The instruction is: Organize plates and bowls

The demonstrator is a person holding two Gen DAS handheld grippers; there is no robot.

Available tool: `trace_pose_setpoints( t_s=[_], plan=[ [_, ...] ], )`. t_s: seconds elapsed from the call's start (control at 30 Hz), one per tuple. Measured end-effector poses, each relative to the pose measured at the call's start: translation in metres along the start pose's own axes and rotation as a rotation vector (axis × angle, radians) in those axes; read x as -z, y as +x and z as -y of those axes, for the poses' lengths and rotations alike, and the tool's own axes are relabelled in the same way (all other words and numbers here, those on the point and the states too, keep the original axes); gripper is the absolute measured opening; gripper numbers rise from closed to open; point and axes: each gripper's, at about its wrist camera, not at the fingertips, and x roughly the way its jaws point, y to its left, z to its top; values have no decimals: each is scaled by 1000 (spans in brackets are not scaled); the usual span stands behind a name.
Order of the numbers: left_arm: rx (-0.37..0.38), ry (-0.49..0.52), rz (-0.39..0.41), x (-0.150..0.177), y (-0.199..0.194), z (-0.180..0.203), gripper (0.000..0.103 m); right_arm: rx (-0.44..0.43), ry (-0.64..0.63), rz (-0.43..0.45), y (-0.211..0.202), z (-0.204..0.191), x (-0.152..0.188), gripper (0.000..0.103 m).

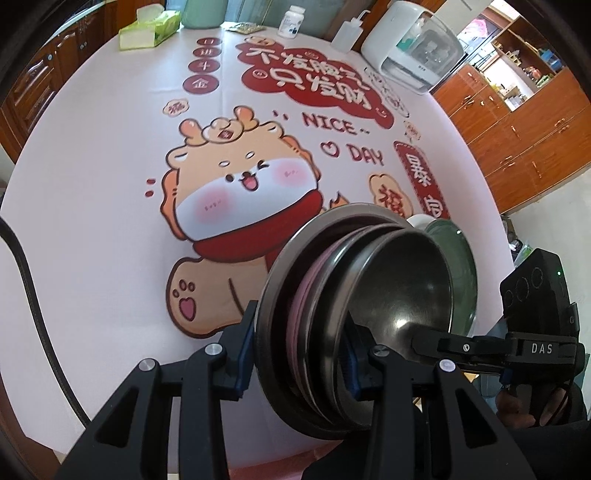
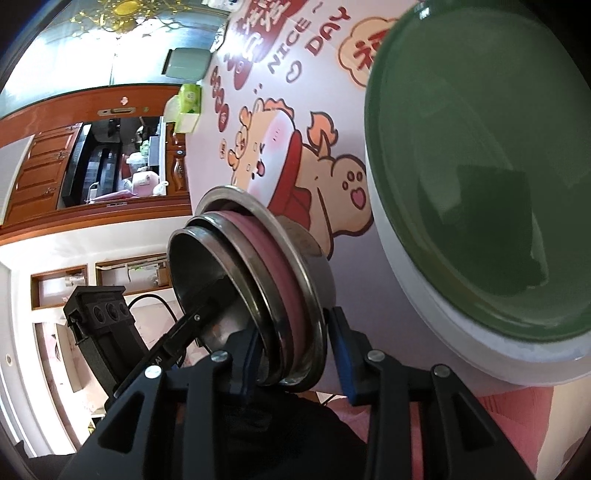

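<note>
A nested stack of steel bowls (image 1: 332, 306) with a pink bowl between them sits near the table's front edge. My left gripper (image 1: 299, 354) is shut on the stack's rim, one finger outside and one inside. My right gripper (image 2: 291, 354) is shut on the same stack (image 2: 258, 280) from the other side; it shows in the left wrist view (image 1: 480, 347) reaching into the innermost bowl. A green plate (image 2: 480, 166) lies on a white plate (image 2: 461, 332) right beside the stack; it also shows in the left wrist view (image 1: 458, 258).
The round table (image 1: 92, 184) has a cartoon cloth. At its far edge stand a tissue box (image 1: 151, 27), a white pill bottle (image 1: 291, 20), a squeeze bottle (image 1: 347, 33) and a white appliance (image 1: 413, 48). Wooden cabinets (image 1: 517, 122) are behind.
</note>
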Motion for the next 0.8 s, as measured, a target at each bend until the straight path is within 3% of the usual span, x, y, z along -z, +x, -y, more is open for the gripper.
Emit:
trace_pose_setpoints(
  t_s=[0.47, 0.8],
  plan=[
    [53, 9, 65, -8, -2, 62, 37, -12, -68, 69, -58, 13, -8, 35],
    [80, 28, 51, -13, 21, 123, 37, 22, -68, 108, -114, 43, -22, 35]
  ],
)
